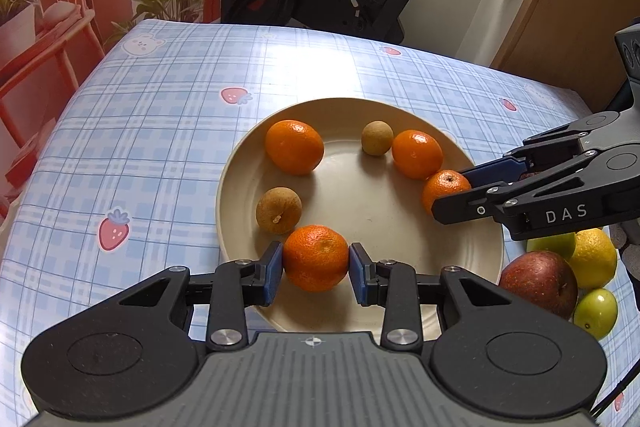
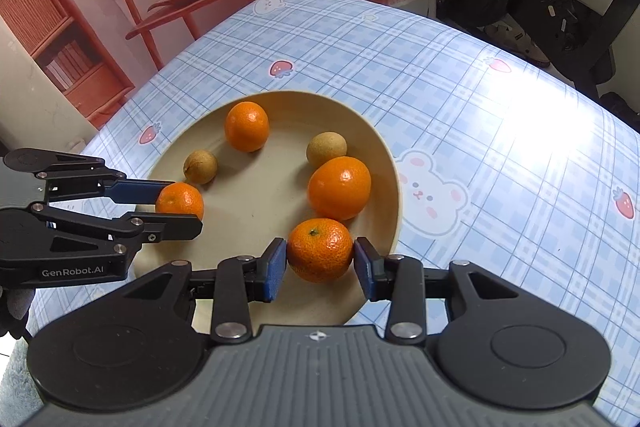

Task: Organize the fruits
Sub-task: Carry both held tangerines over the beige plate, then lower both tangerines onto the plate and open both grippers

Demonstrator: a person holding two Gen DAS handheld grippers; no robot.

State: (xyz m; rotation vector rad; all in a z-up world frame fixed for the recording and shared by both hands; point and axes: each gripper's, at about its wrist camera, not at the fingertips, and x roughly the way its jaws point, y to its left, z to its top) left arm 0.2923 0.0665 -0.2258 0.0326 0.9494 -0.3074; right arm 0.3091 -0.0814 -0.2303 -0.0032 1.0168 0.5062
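Mandarins in both claws now: the left gripper (image 1: 316,259) is pinched on one mandarin (image 1: 316,258) at the near rim of the plate (image 1: 400,251), and the right gripper (image 2: 320,253) clamps another mandarin (image 2: 320,250) beside a loose orange (image 2: 339,193). Whether either fruit touches the plate floor is hard to judge. Release too high and they roll, knocking the longans (image 1: 279,205) or bumping that neighbour.

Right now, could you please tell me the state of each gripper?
Left gripper: closed on a mandarin over the plate.
Right gripper: closed on another mandarin over the same plate.
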